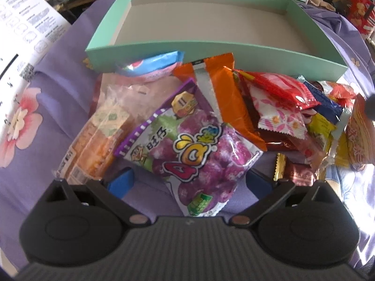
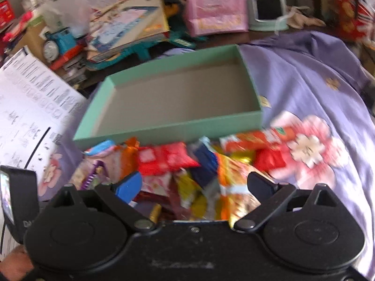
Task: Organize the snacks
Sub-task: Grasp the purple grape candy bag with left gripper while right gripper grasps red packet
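An empty mint-green box [image 1: 211, 53] [image 2: 168, 128] lies on the purple cloth, and a pile of snack packets sits against its near wall. In the left wrist view, a purple grape gummy bag [image 1: 187, 145] lies on top. An orange packet [image 1: 225, 86], a red packet [image 1: 281, 86] and a clear biscuit pack [image 1: 100, 135] surround it. My left gripper [image 1: 187, 181] is open, and the bag's lower end lies between its blue fingertips without touching them. My right gripper [image 2: 194, 185] is open above the pile, over a red packet [image 2: 164, 159], a blue one [image 2: 206, 161] and an orange-yellow bag [image 2: 234, 178].
A white printed sheet [image 1: 23, 35] [image 2: 30, 107] lies left of the box. Toys, books [image 2: 117, 30] and a pink bag [image 2: 215, 4] crowd the space behind it. The flowered purple cloth [image 2: 304, 82] spreads to the right. A hand [image 2: 14, 262] shows at the bottom left.
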